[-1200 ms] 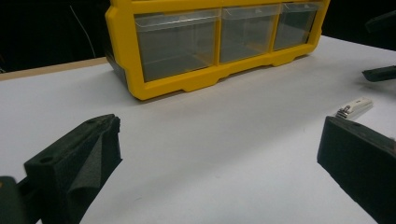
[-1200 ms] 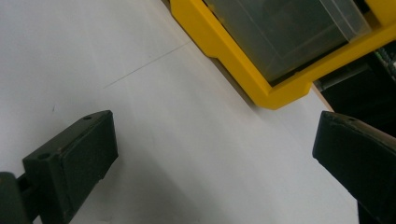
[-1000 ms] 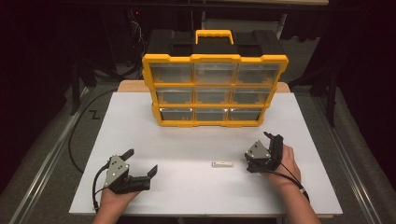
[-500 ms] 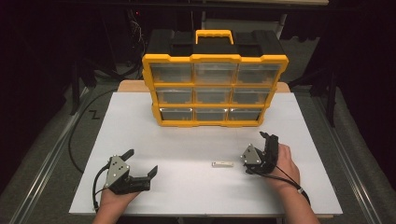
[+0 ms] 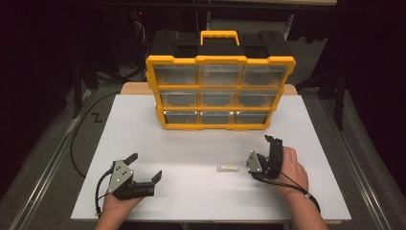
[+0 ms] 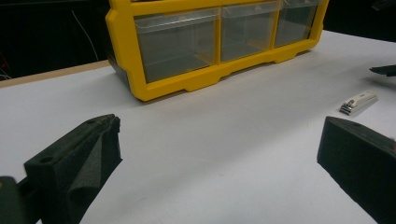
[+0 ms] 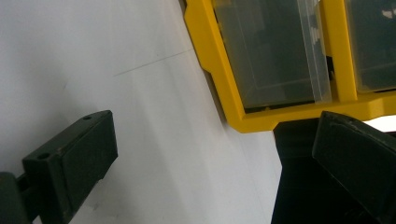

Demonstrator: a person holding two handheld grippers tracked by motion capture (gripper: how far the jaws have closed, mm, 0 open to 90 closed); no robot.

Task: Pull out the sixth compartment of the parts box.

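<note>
A yellow organiser (image 5: pixel 219 91) with a black top and yellow handle stands upright at the far middle of the white table (image 5: pixel 191 191). Its front shows nine clear drawers in three rows, all shut. A small silver nail clipper (image 5: pixel 228 168) lies flat on the near part of the table, right of centre, well apart from the organiser.

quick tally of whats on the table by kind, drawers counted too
yellow organizer case: 1
clear drawers in it: 9
nail clipper: 1
grippers: 2, left gripper and right gripper
total: 13
</note>
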